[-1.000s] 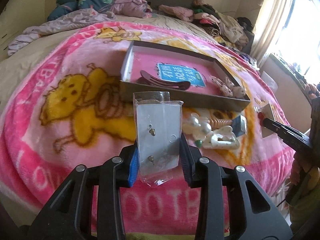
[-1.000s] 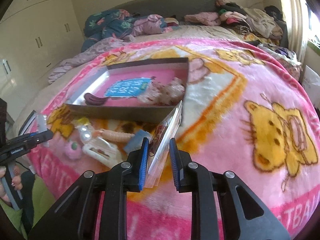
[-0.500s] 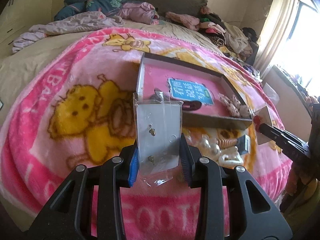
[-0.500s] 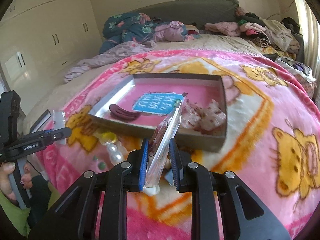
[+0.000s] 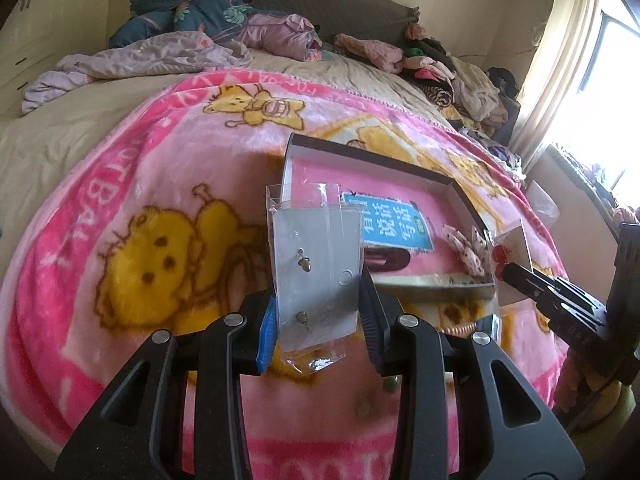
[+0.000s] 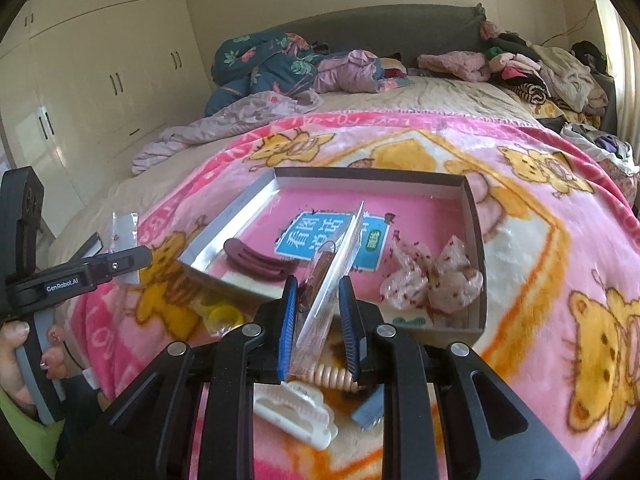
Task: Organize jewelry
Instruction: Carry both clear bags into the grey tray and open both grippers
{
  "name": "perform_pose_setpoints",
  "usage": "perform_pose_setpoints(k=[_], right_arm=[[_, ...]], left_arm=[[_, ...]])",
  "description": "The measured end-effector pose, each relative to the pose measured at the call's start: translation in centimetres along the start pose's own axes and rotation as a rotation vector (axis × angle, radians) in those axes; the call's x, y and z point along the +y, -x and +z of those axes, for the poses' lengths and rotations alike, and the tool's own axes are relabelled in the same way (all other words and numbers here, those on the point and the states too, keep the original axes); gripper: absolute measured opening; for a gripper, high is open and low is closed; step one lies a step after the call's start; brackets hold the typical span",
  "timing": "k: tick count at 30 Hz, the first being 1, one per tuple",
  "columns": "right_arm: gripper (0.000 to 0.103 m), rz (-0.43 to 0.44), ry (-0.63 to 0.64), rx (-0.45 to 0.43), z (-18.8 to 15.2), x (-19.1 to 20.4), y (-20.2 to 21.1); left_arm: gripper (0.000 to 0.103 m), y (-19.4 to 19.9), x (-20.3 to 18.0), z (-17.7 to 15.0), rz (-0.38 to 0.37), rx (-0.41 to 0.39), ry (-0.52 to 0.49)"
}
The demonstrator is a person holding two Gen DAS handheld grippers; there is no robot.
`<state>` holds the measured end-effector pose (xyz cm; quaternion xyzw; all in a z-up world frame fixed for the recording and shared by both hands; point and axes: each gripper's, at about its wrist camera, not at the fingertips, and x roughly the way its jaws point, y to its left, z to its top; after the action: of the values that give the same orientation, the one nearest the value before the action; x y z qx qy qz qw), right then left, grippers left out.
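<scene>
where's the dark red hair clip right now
In the right wrist view, the dark red hair clip lies inside the shallow box, at its near left corner, left of the blue label.

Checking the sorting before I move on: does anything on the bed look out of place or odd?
Yes. A white hair claw, a coiled hair tie and a yellow piece lie loose on the blanket, outside the box.

A shallow box (image 6: 476, 248) lies on a blanket (image 6: 540, 240) spread over the bed. Inside it: a hair clip (image 6: 256, 259) at left, a booklet (image 6: 308, 240) in the middle, a fabric bow (image 6: 436, 276) at right. Before the box lie a claw clip (image 6: 296, 412) and a coiled hair tie (image 6: 332, 376). Clothes (image 6: 280, 68) are heaped behind.
</scene>
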<state>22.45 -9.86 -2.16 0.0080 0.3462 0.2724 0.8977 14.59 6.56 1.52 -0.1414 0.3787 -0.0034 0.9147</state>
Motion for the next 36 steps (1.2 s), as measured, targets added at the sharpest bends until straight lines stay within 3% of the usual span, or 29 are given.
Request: perform_pose_setpoints(k=[22,36], right_arm=[[0.02,-0.052,0.0,-0.005,2.7,-2.4,-2.7],[0.02,-0.075,-0.023,0.034,2.7,-3.7,-5.6]], left_arm=[[0.027,-4.9,-2.7,4.8,-0.018,0.004,-0.064],[0.027,-10.0,-3.3,5.9,0.005,0.073,-0.12]])
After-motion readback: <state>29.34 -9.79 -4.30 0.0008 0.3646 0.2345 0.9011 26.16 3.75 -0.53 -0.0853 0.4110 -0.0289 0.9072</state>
